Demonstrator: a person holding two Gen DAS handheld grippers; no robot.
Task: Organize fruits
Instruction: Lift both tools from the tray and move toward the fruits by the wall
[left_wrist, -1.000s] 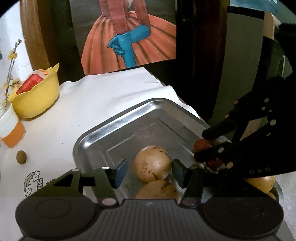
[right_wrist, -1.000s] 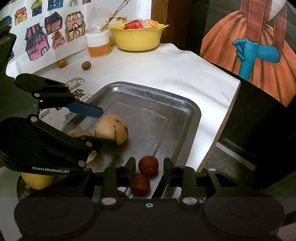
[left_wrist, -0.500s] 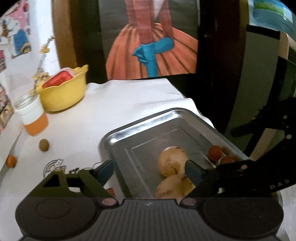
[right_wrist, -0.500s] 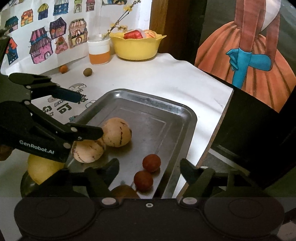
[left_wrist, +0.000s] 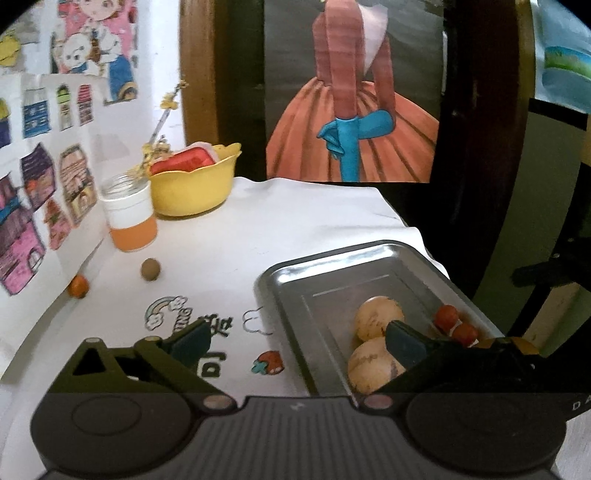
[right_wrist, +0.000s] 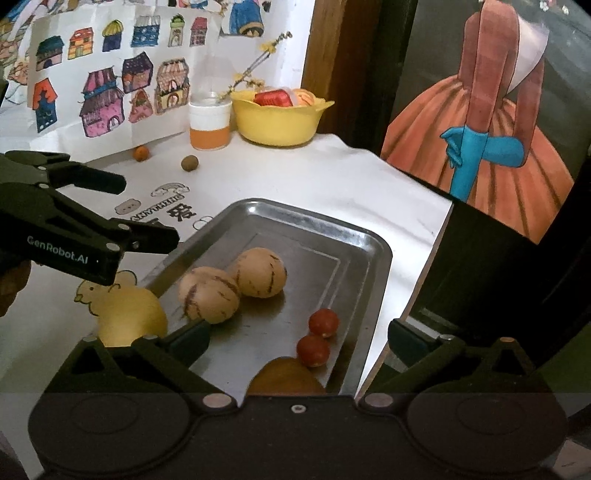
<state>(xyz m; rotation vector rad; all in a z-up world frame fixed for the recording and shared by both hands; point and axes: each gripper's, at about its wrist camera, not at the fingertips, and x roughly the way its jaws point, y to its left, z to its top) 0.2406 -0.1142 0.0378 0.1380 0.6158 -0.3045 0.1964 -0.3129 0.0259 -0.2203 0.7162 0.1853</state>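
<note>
A metal tray (right_wrist: 380, 251) holds two tan striped melons (right_wrist: 258, 271) (right_wrist: 208, 295), two small red fruits (right_wrist: 323, 322) (right_wrist: 313, 350) and a brown fruit (right_wrist: 284, 376) at its near edge. A yellow fruit (right_wrist: 129, 317) sits at the tray's near left corner. My right gripper (right_wrist: 299, 338) hangs open above the tray's near end, holding nothing. My left gripper (right_wrist: 146, 210) is open and empty over the tray's left rim. In the left wrist view the left gripper (left_wrist: 295, 343) spans the tray (left_wrist: 280, 280) edge, beside the melons (left_wrist: 378, 317). A small brown fruit (left_wrist: 150, 269) and a small orange fruit (left_wrist: 78, 286) lie on the white cloth.
A yellow bowl (right_wrist: 277, 122) with red and orange items and a glass jar (right_wrist: 208, 125) with an orange base stand at the back by the drawings on the wall. The table's edge (right_wrist: 436, 258) drops off right of the tray, with dark furniture beyond.
Both grippers opened wide and drew back and up from the tray. The right one let go of a red fruit, which now rests in the tray. The left view swung left.
</note>
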